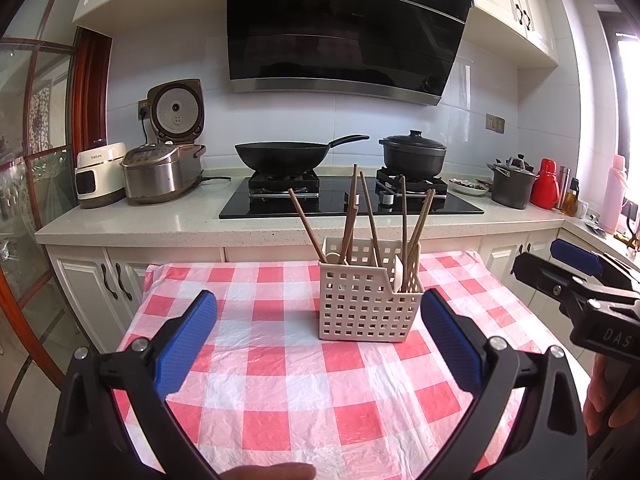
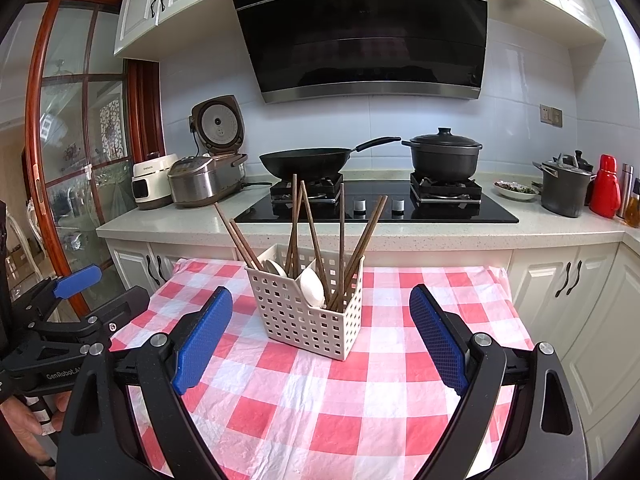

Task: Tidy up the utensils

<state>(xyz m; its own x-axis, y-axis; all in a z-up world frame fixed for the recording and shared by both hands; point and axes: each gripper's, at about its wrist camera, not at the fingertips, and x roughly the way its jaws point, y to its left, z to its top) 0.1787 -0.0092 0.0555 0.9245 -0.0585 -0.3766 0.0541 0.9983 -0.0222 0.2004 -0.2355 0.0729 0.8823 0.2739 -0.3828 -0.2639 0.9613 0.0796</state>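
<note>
The left gripper (image 1: 320, 344) hangs over the near part of the table with its blue pads (image 1: 188, 344) spread wide and nothing between them. The right gripper (image 2: 320, 340) is likewise spread wide and empty, its blue pads (image 2: 438, 340) well apart above the cloth. Each gripper shows at the edge of the other's view, so the two sit side by side, apart from each other.

Ahead of both, the white perforated utensil caddy (image 1: 368, 300) stands upright on the red-and-white checked tablecloth (image 1: 280, 380), toward the far half of the table. From the left wrist it sits just beyond and partly behind the right-hand pad; from the right wrist it sits between the pads, nearer the left one. Brown chopsticks (image 2: 342, 232) lean outward from its compartments at several angles, their tips fanning left and right above the rim. White spoons (image 2: 312, 286) rest inside, bowls up.

The cloth is bare on the near side and to the left and right of the caddy, leaving open room around it. The cloth's left edge drops off near the white cabinets (image 1: 92, 280); the far edge lies close under the kitchen counter (image 1: 160, 220). On that counter, well beyond the caddy, stand a wok (image 1: 280, 156) and a black pot (image 1: 414, 152) on the hob (image 1: 352, 200).
</note>
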